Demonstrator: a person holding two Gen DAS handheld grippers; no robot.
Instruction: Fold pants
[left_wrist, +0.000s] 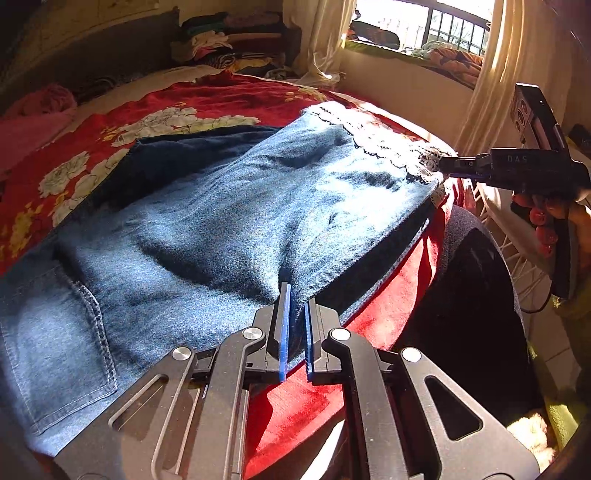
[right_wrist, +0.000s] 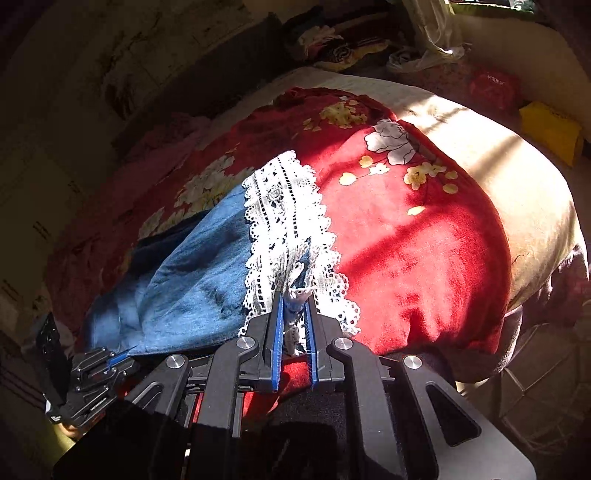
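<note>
Jeans being gripped at both ends

The denim edge is being pinched by the left gripper at 6 o'clock; the lace hem is being clamped by the right gripper on the jeans.

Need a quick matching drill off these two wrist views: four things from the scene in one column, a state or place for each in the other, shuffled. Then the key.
Column 1
1. left gripper
2. right gripper
3. red floral blanket
4. back pocket

Column 2
A. spread over the bed under the jeans
B. shut on the white lace hem
C. lies flat on the denim, at the left of the left wrist view
D. shut on a plain denim edge of the jeans

Pairs: 1-D, 2-B, 3-A, 4-C
</note>
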